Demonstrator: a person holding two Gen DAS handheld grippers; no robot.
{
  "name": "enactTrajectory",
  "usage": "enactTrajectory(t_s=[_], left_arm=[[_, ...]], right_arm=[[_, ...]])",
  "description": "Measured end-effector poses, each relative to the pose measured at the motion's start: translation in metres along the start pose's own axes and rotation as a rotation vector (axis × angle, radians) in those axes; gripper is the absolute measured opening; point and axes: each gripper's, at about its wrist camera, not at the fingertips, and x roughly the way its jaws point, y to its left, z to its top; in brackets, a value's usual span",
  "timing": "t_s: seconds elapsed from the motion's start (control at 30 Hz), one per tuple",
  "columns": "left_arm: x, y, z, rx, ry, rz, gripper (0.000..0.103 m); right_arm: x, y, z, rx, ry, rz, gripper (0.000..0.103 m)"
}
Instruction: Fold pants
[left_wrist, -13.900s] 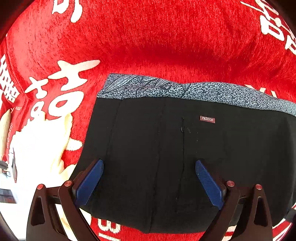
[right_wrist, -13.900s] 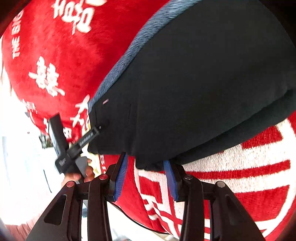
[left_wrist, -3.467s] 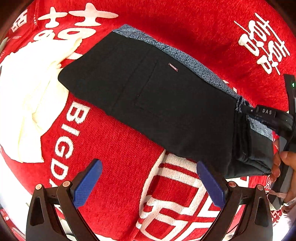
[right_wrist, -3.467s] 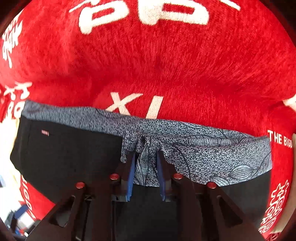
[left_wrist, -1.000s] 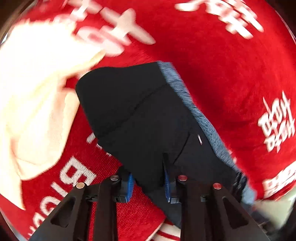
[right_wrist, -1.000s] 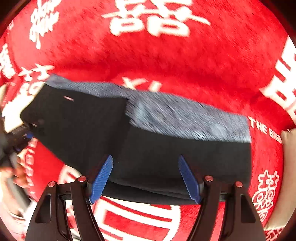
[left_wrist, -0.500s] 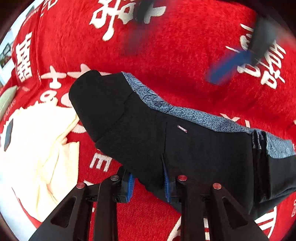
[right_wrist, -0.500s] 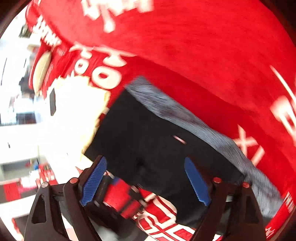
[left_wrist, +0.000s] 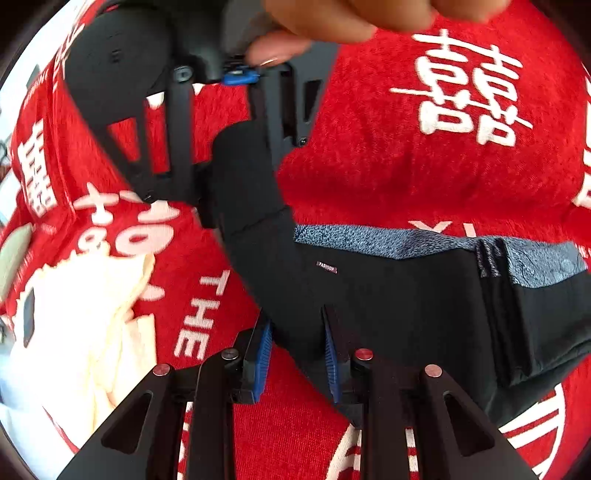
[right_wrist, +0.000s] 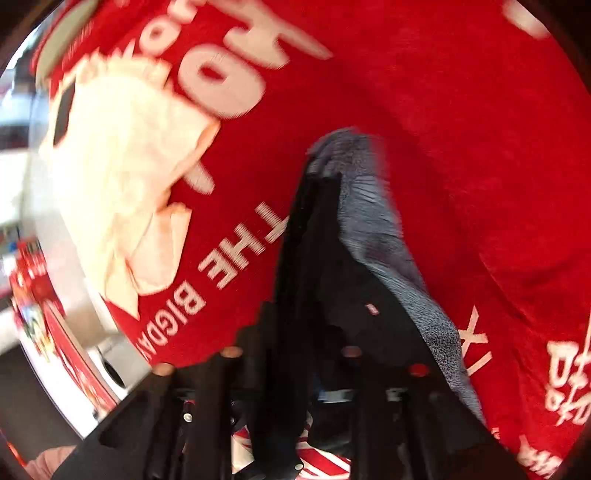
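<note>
The black pants (left_wrist: 406, 295) with a grey patterned waistband (left_wrist: 388, 240) lie folded on a red blanket (left_wrist: 406, 166). At the bottom of the left wrist view my left gripper (left_wrist: 295, 350) is shut on the near edge of the black fabric. My right gripper (left_wrist: 240, 166), held by a hand (left_wrist: 332, 18), stands over the far left end of the pants. Its jaws are closing with black fabric between them. The right wrist view is blurred: the pants (right_wrist: 332, 277) run up from between the right gripper (right_wrist: 291, 332) fingers, with the waistband (right_wrist: 376, 229) on the right.
A crumpled cream cloth (left_wrist: 92, 332) lies left of the pants, with a small dark flat object (left_wrist: 27, 317) on it. The cream cloth (right_wrist: 122, 184) and the blanket's edge appear at the left of the right wrist view. The blanket carries large white lettering.
The right gripper has swung across to the far left end of the pants and gone from wide open to closed around the fabric. The left gripper keeps its hold and has risen a little.
</note>
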Motion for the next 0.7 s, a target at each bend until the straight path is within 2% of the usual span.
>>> enactTrajectory(t_s=[0.17, 0.27, 0.37, 0.53, 0.7], left_arm=[[-0.022, -0.023, 0.008, 0.083, -0.052, -0.005, 0.027], [-0.040, -0.037, 0.016, 0.116, -0.079, -0.029, 0.027], [-0.058, -0.053, 0.026, 0.146, -0.100, -0.075, 0.027], [-0.093, -0.091, 0.041, 0.201, -0.111, -0.189, 0.027], [-0.117, -0.147, 0.043, 0.309, -0.096, -0.279, 0.027]], right_arm=[[-0.029, -0.034, -0.044, 0.094, -0.162, 0.122, 0.016], [-0.051, -0.057, -0.063, 0.151, -0.245, 0.203, 0.016], [-0.072, -0.079, -0.099, 0.196, -0.333, 0.260, 0.016], [-0.102, -0.124, -0.174, 0.286, -0.481, 0.370, 0.016], [-0.112, -0.175, -0.259, 0.389, -0.605, 0.459, 0.016]])
